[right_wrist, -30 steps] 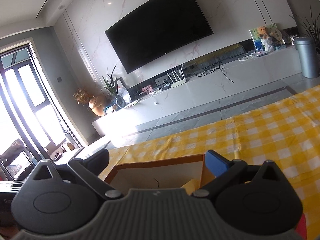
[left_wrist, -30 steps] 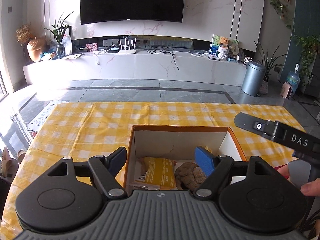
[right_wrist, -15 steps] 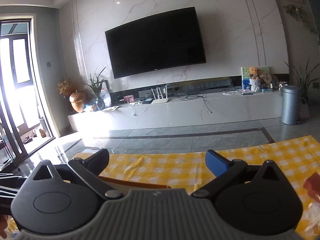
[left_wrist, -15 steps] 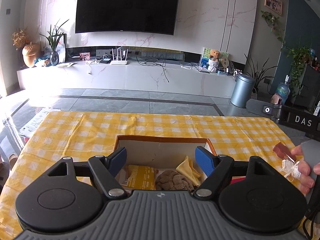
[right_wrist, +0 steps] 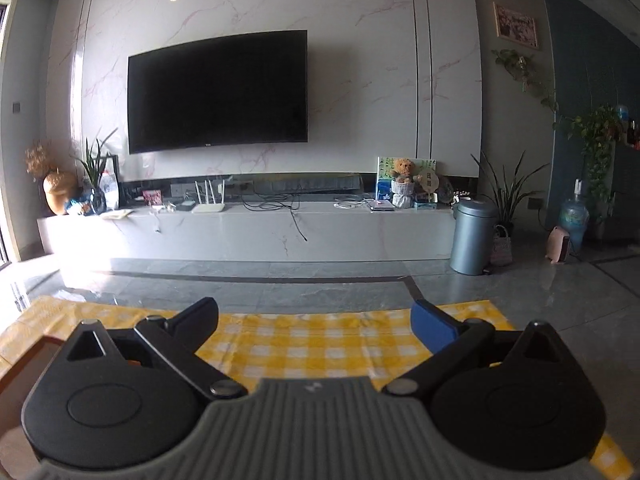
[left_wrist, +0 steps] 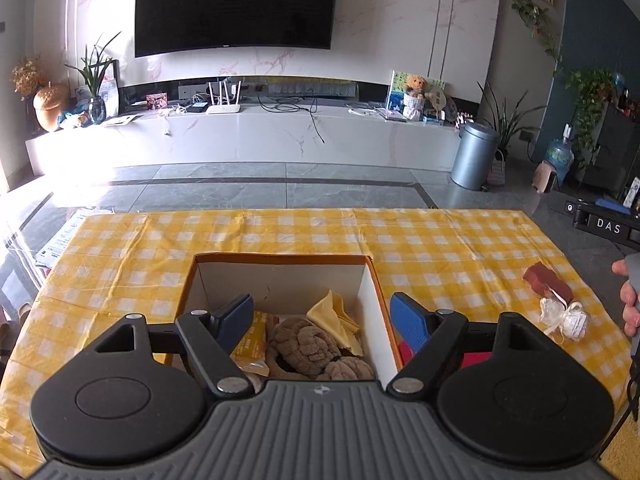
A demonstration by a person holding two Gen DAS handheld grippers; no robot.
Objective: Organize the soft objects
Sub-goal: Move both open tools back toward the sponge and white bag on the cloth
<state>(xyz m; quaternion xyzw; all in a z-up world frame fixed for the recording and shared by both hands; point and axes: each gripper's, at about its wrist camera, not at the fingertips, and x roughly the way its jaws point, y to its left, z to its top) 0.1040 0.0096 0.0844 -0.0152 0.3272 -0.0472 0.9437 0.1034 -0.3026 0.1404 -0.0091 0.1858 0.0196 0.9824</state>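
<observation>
We hold our left gripper [left_wrist: 322, 316] low over an open cardboard box [left_wrist: 370, 280] in the middle of a table with a yellow checked cloth [left_wrist: 440, 240]. This box is our landmark. The gripper's blue fingers are spread wide and hold nothing; one sits inside the box's left wall, the other just outside its right wall.

Inside the box, from left to right, lie an orange packet [left_wrist: 254, 340], a brown knitted bundle [left_wrist: 308, 346] and a folded yellow cloth [left_wrist: 334, 314]. These soft things look already put away.

Just right of the box, a red object [left_wrist: 412, 350] peeks out from under the gripper (too hidden to name). Well to the right of the box, near the table's right edge, lie a reddish-brown block [left_wrist: 546, 282] and, just beside it, a small white tied bundle [left_wrist: 564, 316]. A hand [left_wrist: 630, 300] at the far right grips the handle of our right gripper [right_wrist: 316, 320]. Its own camera shows its fingers wide apart and empty, above bare cloth to the right of the box.

We judge the step in hand to be fetching the pieces still outside the box. To do it well, we would lower the right gripper over the white bundle, close gently round its middle, and lift it clear of the box's right wall before letting go. The left gripper, low over the box, could block that drop, so it should draw back first.
</observation>
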